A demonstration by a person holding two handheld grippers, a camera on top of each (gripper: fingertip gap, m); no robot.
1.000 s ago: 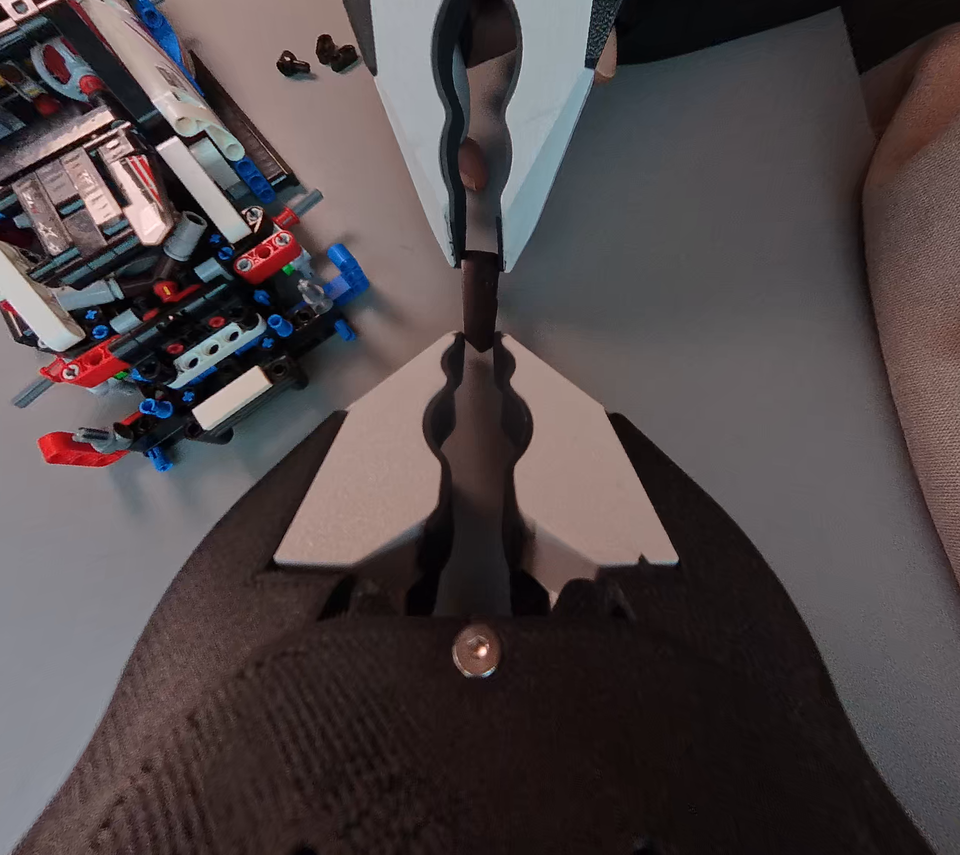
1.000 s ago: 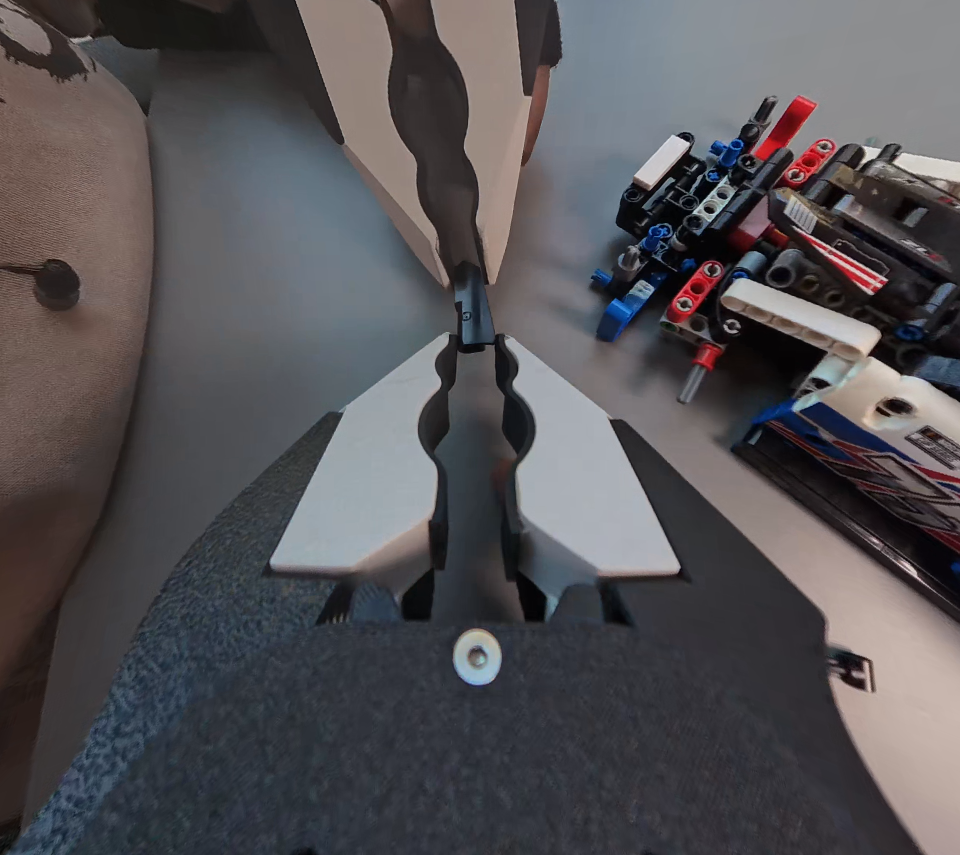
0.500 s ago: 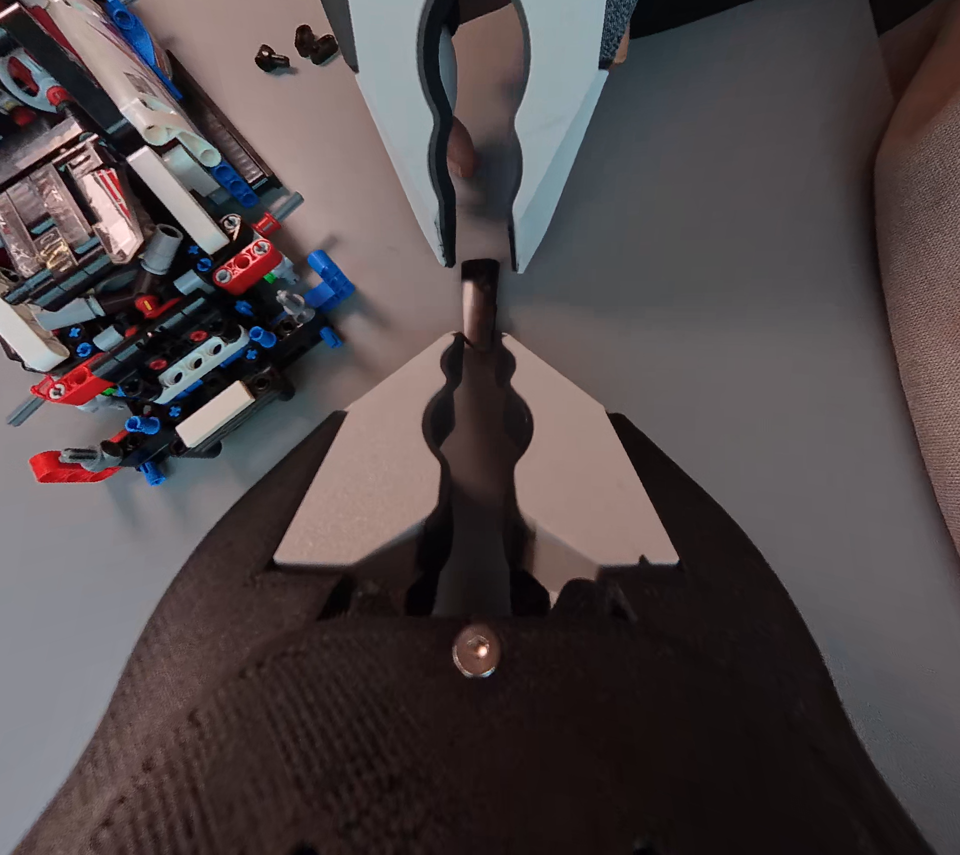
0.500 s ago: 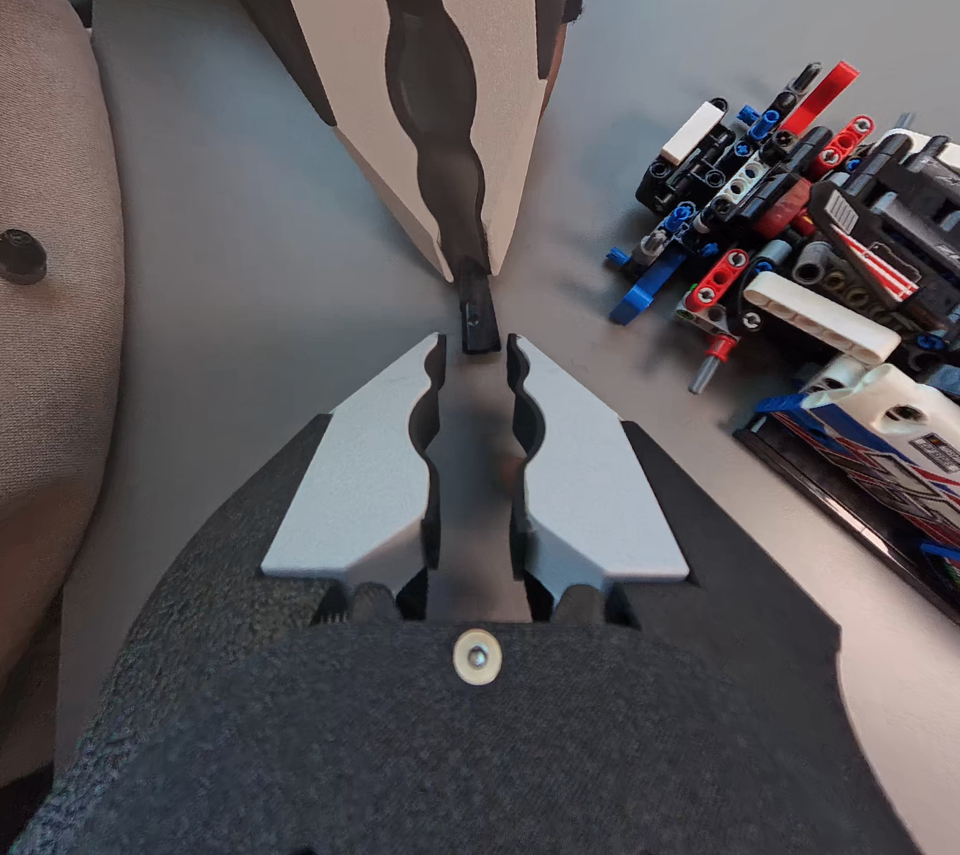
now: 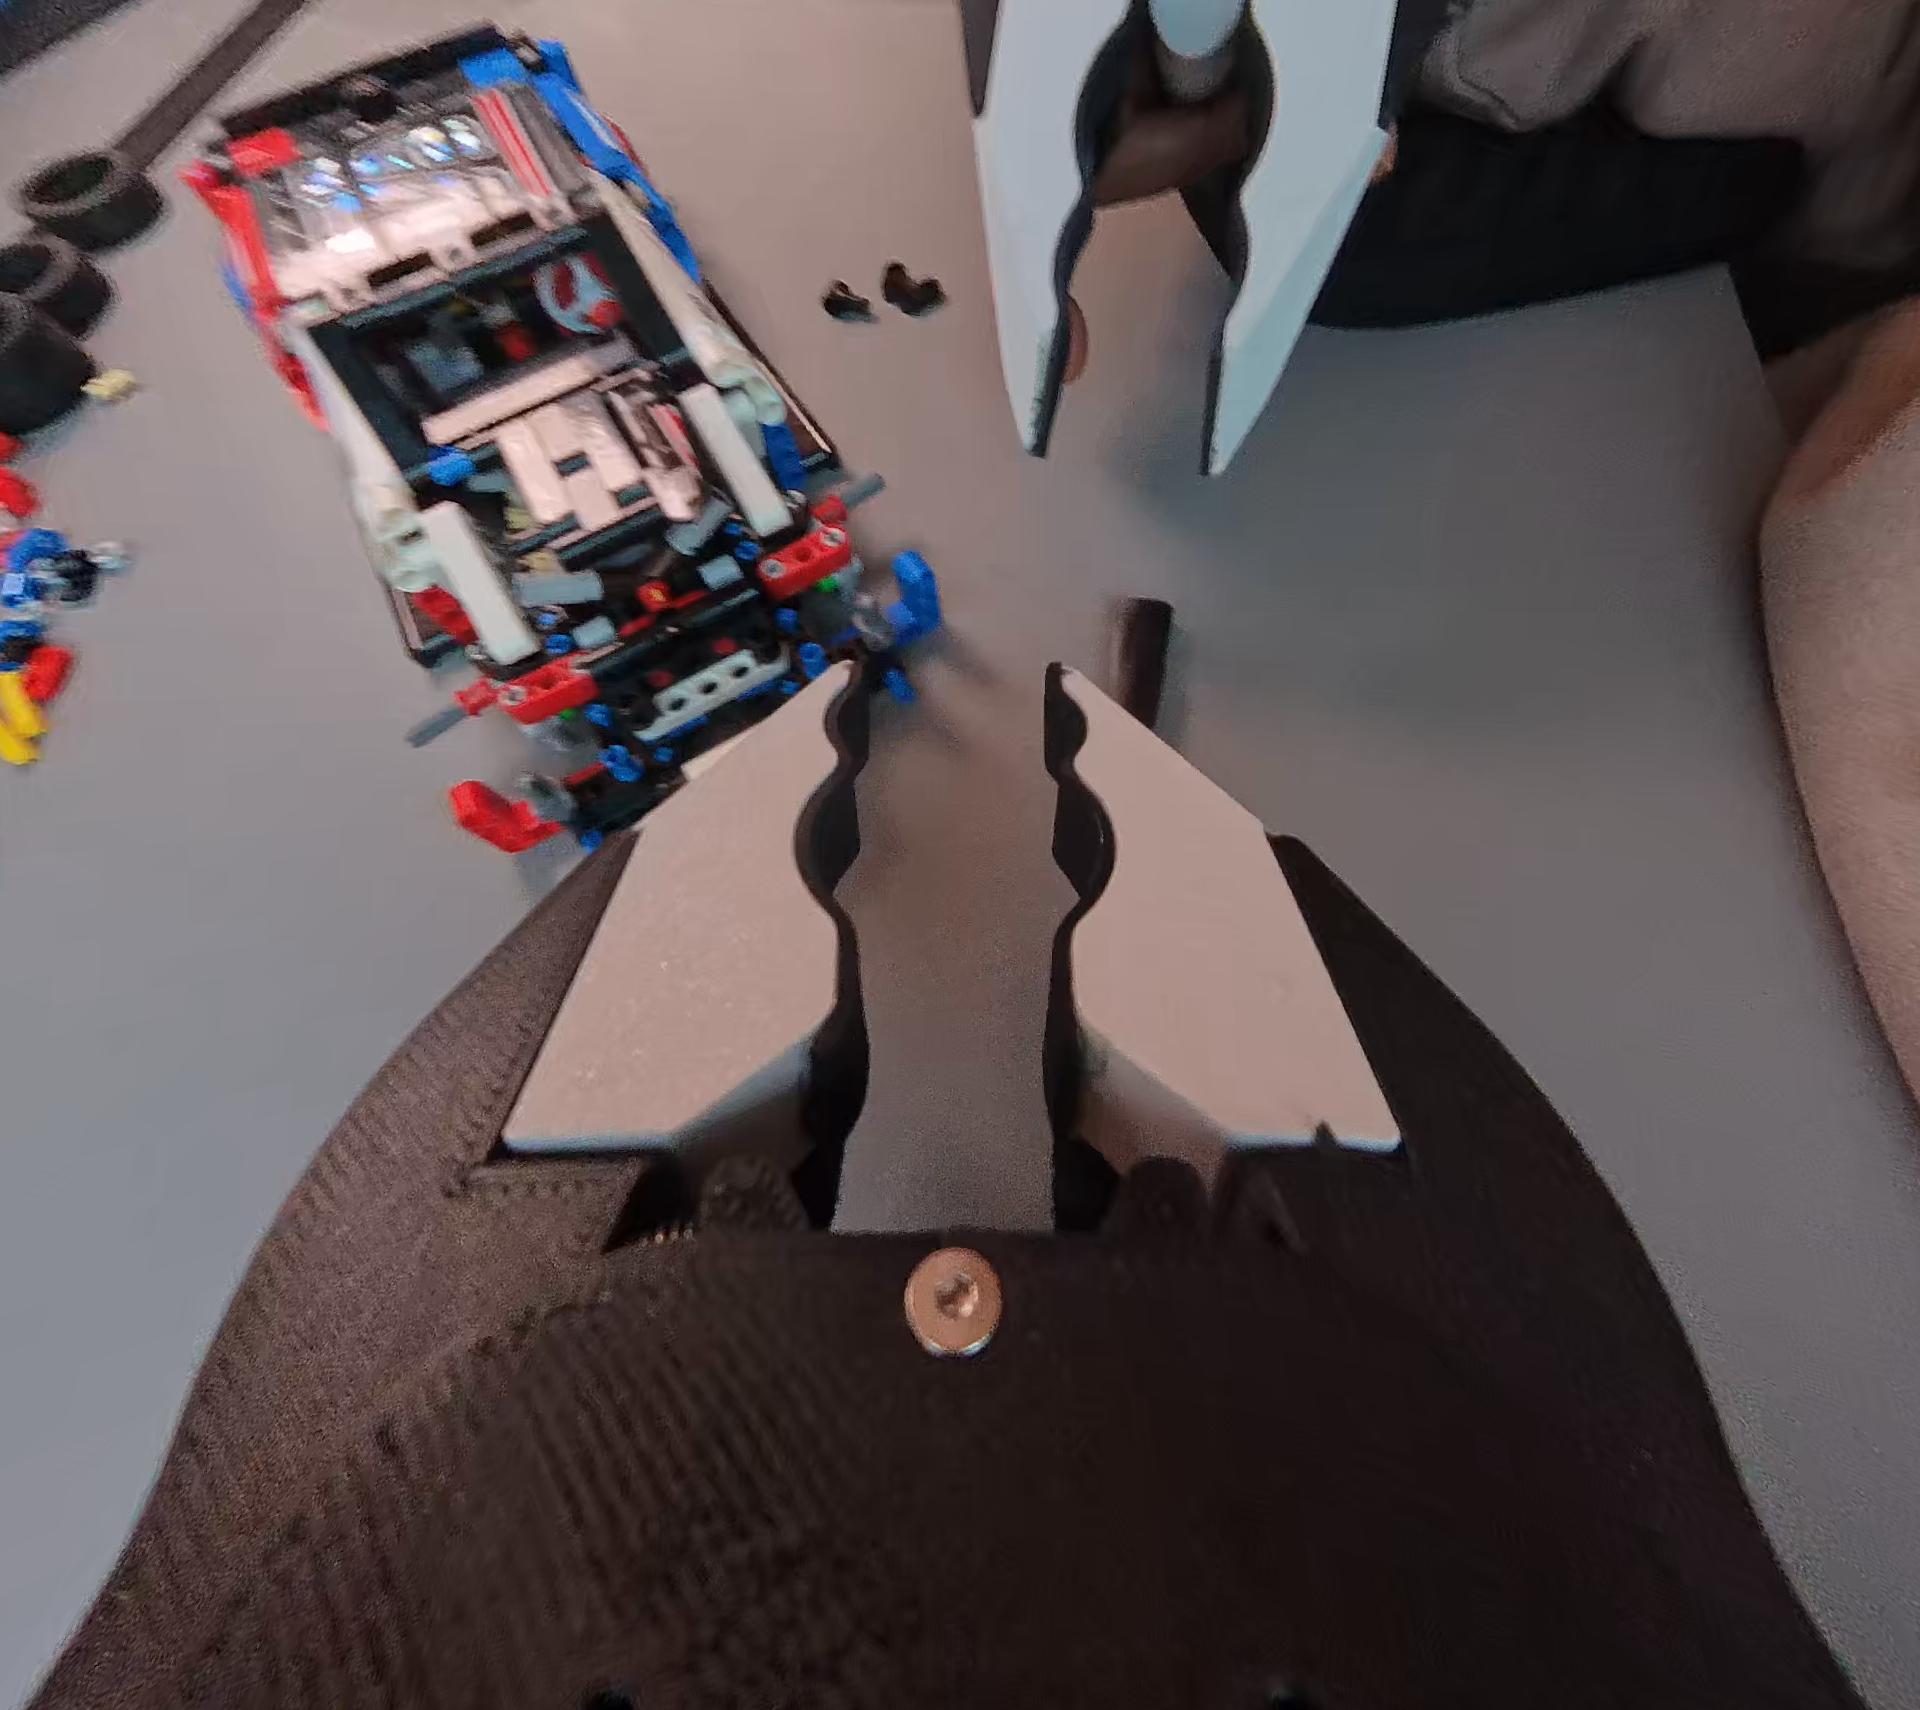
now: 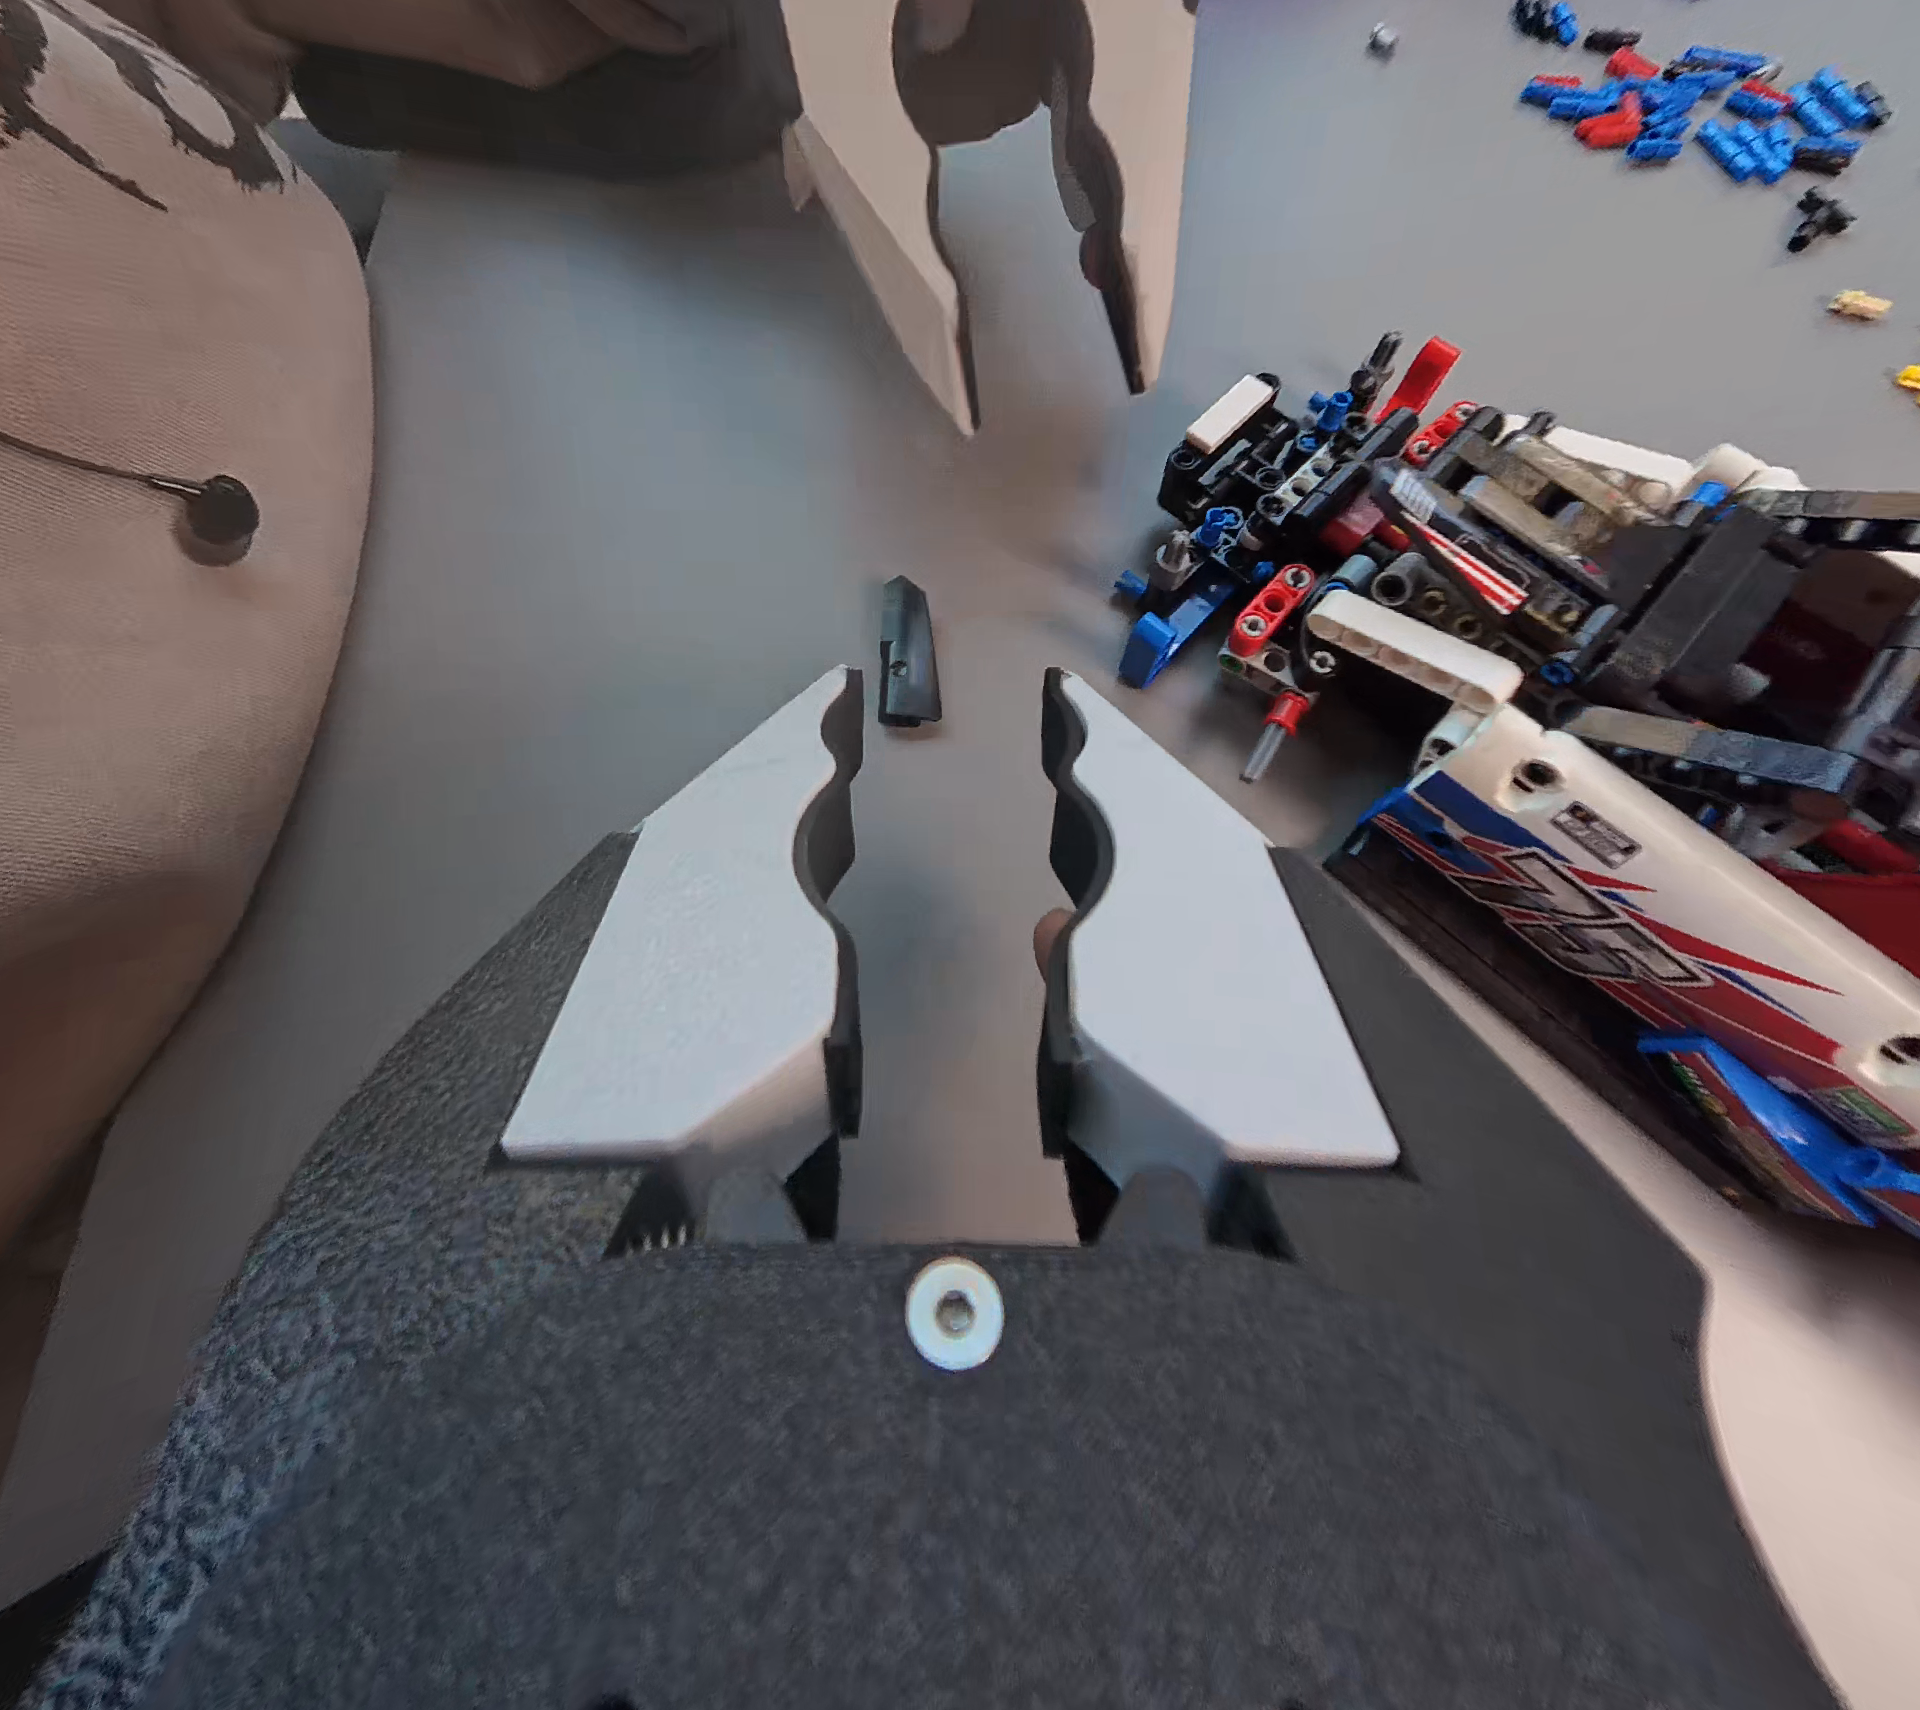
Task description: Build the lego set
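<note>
L gripper [image 5: 948,673]: jaws spread, nothing in them
R gripper [image 6: 953,673]: jaws spread too, empty
Black piece [image 6: 908,654]: short dark lego part, loose on grey table [image 6: 623,413], between the 2 grippers, touching neither
Piece vs R: just ahead of my R tips, a bit left of centreline, nearer the left finger
Piece vs L: just past my right fingertip in L view [image 5: 1141,658], off to the right, partly hidden behind that finger
Long axis: runs roughly along both grippers' fwd direction, i.e. tip to tip; lies flat, pointed end away from R
Nearer arm: close call, R imo – better centred, whole part visible
Next (guess): R shifts slightly left, closes across the short width
Car build [image 5: 540,455]: half-built red/white/blue, near, on table to my L's left / R's right
Spare bits [image 6: 1714,102]: blue/red pins, well apart from piece
Risk: small part, could skid or rotate when pinched
</note>
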